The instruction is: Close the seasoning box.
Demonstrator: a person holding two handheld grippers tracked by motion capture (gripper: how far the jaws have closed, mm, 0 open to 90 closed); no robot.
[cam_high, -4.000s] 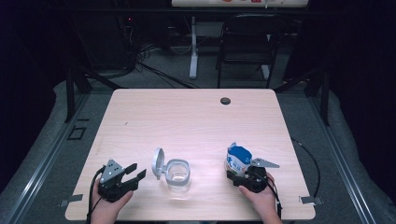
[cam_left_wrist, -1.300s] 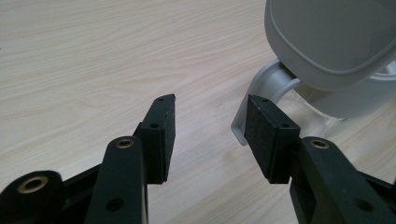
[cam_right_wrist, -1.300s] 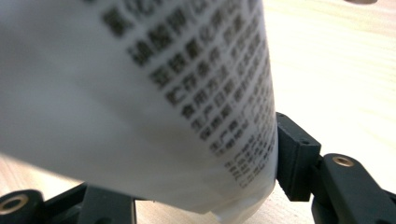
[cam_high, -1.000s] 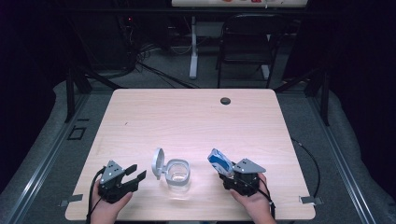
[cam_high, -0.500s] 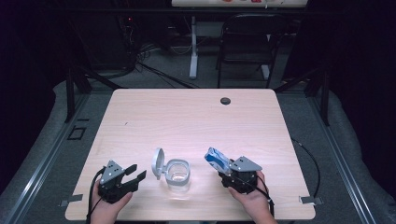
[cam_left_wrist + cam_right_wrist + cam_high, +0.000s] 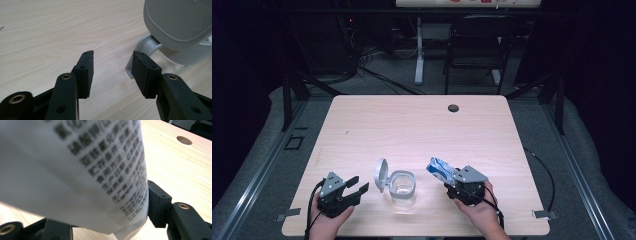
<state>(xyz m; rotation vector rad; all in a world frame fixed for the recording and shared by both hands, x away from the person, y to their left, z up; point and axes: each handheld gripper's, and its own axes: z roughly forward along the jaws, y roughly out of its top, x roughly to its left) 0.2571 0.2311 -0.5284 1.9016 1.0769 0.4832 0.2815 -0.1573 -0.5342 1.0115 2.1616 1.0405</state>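
The table [image 6: 422, 130] was lit softly from above, the room around was dark; the packet [image 6: 75, 170] looked blurred close up.

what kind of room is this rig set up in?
Likely a lab or recording workspace, not a home. A bare wooden table with a cable hole stands on grey carpet, dark all around, with tangled cables and an empty chair behind it.

Jar [image 6: 402, 187] with raised lid [image 6: 381, 175] between both grippers, tabletop [image 6: 422, 130] beyond open, hole [image 6: 453, 108] at far edge
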